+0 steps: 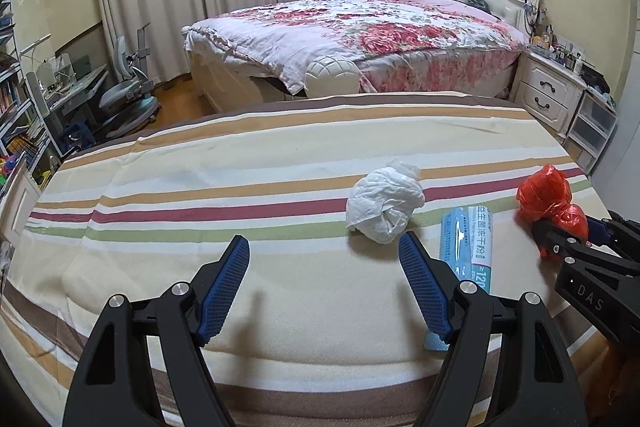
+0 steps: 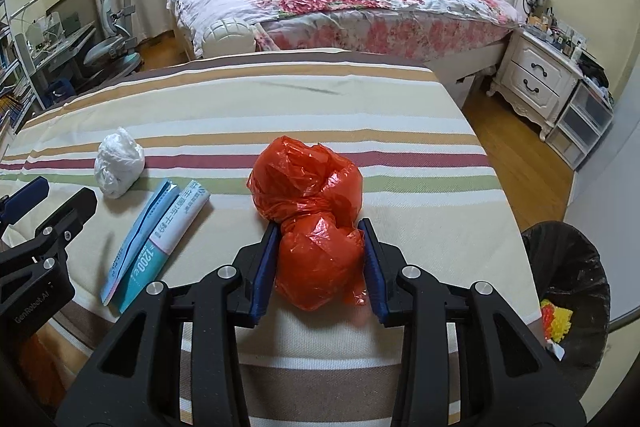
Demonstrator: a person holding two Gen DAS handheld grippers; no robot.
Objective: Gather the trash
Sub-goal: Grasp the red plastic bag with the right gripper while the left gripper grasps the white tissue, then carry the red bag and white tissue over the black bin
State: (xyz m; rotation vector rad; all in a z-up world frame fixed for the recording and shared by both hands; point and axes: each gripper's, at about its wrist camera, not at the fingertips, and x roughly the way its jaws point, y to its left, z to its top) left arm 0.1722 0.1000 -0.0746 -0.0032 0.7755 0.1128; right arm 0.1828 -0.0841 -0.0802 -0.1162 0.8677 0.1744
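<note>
Right gripper point(image 2: 320, 259) pinched the knotted red plastic bag point(image 2: 308, 211) at frame centre, apparently for lifting toward the black-lined bin point(image 2: 576, 267) lower right | left gripper point(image 1: 324, 283) spread, empty, facing the crumpled white bag point(image 1: 384, 205) | flattened box point(image 1: 468, 239) remained on striped cloth point(image 1: 200, 187)

Striped cloth point(image 2: 280, 99) (cream-based) bears white wad point(image 2: 119, 163), box point(image 2: 160, 239), red bag point(image 2: 312, 211).

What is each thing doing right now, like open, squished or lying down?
Red bag: knotted, squeezed by right hand-held gripper.
White bag: crumpled, untouched.
Blue box: flattened, lying down.
Left hand-held gripper: open, empty.
Trash bin: open, lined, some trash inside.
</note>
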